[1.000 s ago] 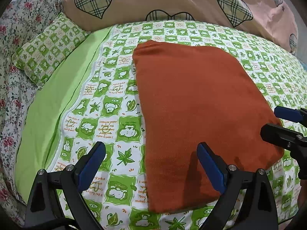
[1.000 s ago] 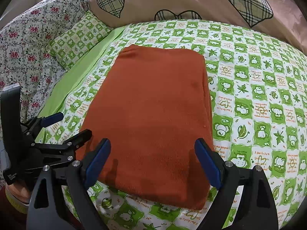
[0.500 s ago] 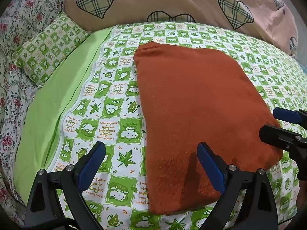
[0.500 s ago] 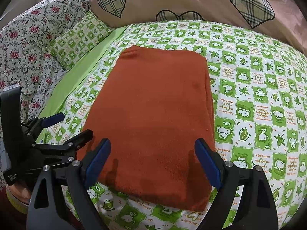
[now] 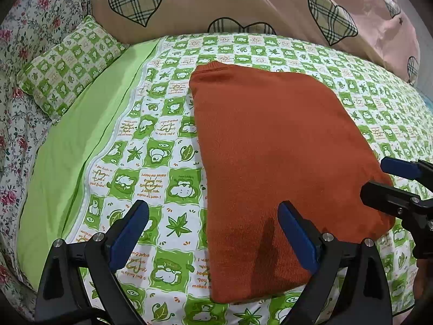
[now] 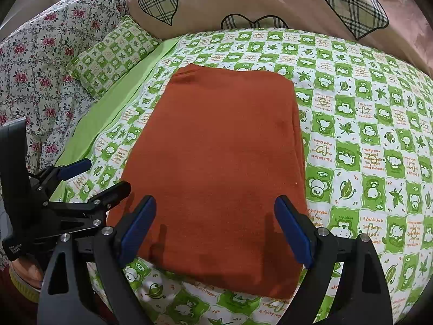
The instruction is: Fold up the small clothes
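A rust-orange garment (image 5: 273, 162) (image 6: 222, 159) lies folded into a flat rectangle on the green-and-white checked bedsheet (image 5: 151, 162). My left gripper (image 5: 213, 230) hovers open over the garment's near left edge, its right finger above the cloth and its left finger above the sheet. My right gripper (image 6: 216, 227) is open too, its blue-padded fingers straddling the garment's near edge with nothing held. The right gripper (image 5: 389, 181) shows at the right edge of the left wrist view. The left gripper (image 6: 94, 178) shows at the left of the right wrist view.
A pink duvet with plaid hearts (image 5: 243, 2) is piled along the far side of the bed. A small checked pillow (image 5: 67, 65) and a floral quilt (image 6: 40, 62) lie at the left. A plain green strip of sheet (image 5: 67, 157) runs beside the pillow.
Both views have shifted slightly, so the garment sits a little further away and lower in frame. Both grippers stay open; the cloth has not moved.
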`<state>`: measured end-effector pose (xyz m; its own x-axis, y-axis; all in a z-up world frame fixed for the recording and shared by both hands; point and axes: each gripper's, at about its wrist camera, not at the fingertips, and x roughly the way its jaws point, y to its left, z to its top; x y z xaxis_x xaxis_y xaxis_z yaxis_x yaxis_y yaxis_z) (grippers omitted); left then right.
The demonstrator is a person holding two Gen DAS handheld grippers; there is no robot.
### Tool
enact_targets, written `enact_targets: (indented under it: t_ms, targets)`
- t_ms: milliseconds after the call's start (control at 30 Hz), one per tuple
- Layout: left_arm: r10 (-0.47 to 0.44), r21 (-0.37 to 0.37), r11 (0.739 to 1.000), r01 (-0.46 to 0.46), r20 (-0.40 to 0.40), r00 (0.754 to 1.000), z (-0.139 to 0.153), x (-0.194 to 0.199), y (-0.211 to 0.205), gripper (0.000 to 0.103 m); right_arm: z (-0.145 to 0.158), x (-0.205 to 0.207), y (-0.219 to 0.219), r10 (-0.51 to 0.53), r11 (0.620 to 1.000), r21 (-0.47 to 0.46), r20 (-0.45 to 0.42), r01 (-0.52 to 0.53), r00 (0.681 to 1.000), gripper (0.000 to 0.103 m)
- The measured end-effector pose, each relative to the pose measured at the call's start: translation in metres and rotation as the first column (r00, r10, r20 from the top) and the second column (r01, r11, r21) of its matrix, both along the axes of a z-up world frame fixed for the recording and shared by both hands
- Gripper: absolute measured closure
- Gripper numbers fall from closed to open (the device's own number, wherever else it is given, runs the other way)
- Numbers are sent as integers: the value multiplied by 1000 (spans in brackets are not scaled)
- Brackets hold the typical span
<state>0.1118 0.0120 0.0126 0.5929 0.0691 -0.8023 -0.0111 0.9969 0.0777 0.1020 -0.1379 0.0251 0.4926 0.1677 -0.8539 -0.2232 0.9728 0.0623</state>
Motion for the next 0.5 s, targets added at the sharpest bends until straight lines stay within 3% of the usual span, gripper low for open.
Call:
enact_targets:
  t_ms: [500]
  targets:
    - [-2, -3, 1000, 2, 2, 1000, 0, 0, 0, 7, 0, -1, -1, -4, 1000, 4, 3, 4, 1000, 14]
